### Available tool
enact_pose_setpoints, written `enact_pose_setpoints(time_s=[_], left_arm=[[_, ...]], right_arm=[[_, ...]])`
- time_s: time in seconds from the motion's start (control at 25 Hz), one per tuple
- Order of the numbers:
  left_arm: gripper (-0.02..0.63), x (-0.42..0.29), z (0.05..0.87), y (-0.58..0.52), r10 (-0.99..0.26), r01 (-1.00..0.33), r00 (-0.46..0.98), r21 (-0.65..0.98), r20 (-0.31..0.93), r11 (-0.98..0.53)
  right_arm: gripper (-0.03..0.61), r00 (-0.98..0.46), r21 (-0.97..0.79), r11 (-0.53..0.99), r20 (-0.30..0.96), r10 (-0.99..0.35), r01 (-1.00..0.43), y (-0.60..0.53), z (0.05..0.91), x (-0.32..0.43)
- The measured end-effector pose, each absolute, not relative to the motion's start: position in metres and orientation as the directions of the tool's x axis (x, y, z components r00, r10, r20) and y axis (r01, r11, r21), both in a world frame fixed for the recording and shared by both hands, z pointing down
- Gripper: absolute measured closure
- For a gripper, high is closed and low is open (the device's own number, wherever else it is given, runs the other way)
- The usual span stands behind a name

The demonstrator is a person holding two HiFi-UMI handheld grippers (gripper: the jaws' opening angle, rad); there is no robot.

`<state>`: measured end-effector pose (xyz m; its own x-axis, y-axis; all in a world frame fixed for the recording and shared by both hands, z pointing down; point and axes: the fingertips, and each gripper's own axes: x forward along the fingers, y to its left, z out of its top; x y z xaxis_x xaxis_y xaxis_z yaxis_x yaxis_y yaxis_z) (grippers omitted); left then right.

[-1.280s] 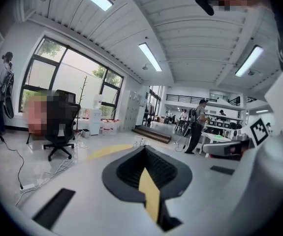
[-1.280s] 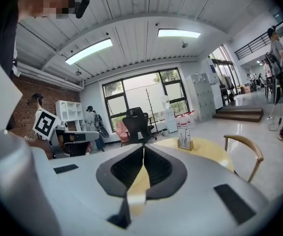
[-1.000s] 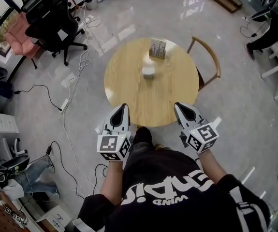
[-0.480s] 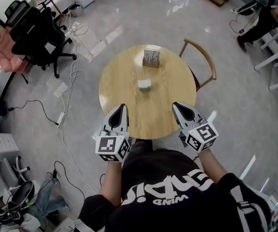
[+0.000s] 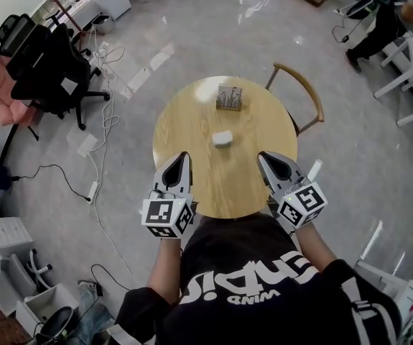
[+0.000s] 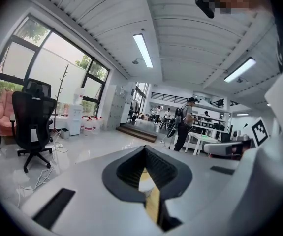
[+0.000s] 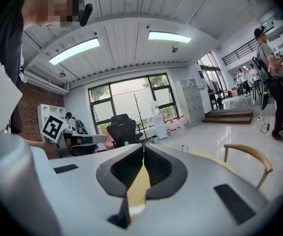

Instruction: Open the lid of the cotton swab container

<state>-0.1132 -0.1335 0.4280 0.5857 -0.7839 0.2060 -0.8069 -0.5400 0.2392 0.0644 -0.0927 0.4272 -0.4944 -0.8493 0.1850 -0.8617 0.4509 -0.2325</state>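
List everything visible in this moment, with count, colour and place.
table: one, light wood, round, centre
small container: one, white, middle of table
box: one, greyish, table's far side
chair: one, wooden, at table's far right
office chair: one, black, far left
power strip: one, white, floor at left
person: one, dark clothes, far right
left gripper: one, white, fingers shut, empty, near table edge
right gripper: one, white, fingers shut, empty, near table edge

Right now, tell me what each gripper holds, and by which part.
Nothing is held: left gripper and right gripper are both shut and empty.
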Motion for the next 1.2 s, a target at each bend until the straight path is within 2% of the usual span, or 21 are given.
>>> enact_pose_setpoints(time_s=[0.24, 0.84, 0.88, 0.96, 1.2], left_arm=[[0.606, -0.113, 0.419, -0.141, -0.772, -0.793, 0.604, 0.245, 0.197, -0.558], [0.606, -0.100, 0.421, -0.153, -0.777, -0.798, 0.594, 0.274, 0.207, -0.537], [0.606, -0.099, 0.421, -0.153, -0.778, -0.798, 0.593, 0.273, 0.206, -0.536], [0.606, -0.097, 0.421, -0.153, -0.781, -0.801, 0.590, 0.272, 0.206, -0.533], [0.606, -0.090, 0.419, -0.153, -0.786, -0.803, 0.586, 0.270, 0.197, -0.531]], right_arm=[[0.575, -0.477, -0.236, 0.433, 0.184, -0.859, -0.870, -0.100, 0.421, 0.064], [0.572, -0.590, -0.254, 0.551, 0.111, -0.800, -0.795, -0.122, 0.406, 0.067], [0.562, -0.600, -0.253, 0.562, 0.112, -0.792, -0.788, -0.122, 0.406, 0.066], [0.498, -0.623, -0.251, 0.584, 0.115, -0.774, -0.772, -0.124, 0.407, 0.064], [0.441, -0.657, -0.243, 0.621, 0.109, -0.746, -0.745, -0.128, 0.407, 0.063]])
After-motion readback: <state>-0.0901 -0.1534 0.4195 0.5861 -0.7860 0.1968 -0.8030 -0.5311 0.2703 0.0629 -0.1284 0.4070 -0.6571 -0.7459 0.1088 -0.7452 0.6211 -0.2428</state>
